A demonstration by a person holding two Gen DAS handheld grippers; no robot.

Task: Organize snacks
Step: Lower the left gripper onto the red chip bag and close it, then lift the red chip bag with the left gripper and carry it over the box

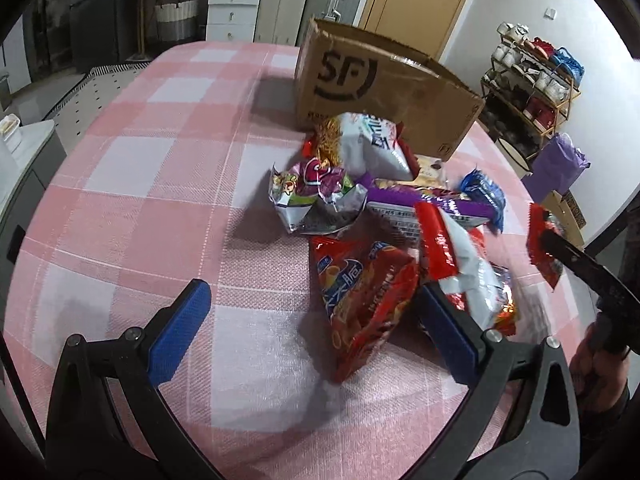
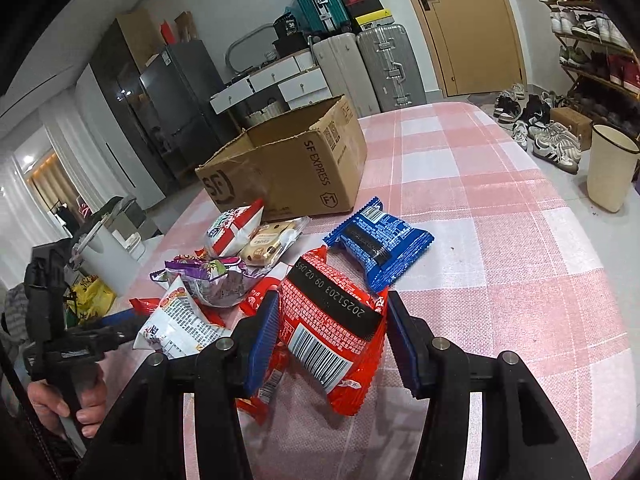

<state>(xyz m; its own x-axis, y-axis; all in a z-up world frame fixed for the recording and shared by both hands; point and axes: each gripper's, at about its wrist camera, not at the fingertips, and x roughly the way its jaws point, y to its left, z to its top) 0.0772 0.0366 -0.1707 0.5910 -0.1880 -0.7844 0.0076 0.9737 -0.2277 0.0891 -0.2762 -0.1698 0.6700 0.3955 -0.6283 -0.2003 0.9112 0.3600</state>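
Right hand-held gripper (image 2: 332, 340) clamped on red snack packet (image 2: 336, 320) just above the worktop (image 2: 500, 240), left hand-held gripper (image 1: 316, 320) spread apart over the pile, so carry the packet clear and drop it inside the cardboard box (image 2: 296, 168) beyond

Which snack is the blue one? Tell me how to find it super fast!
Find the big brown cardboard box on the pink checked tablecloth. Just in front of its near corner, at the right edge of the snack pile, lies the blue packet. It is the only all-blue wrapper, with white print and a black stripe, right behind the red packet in the right gripper.
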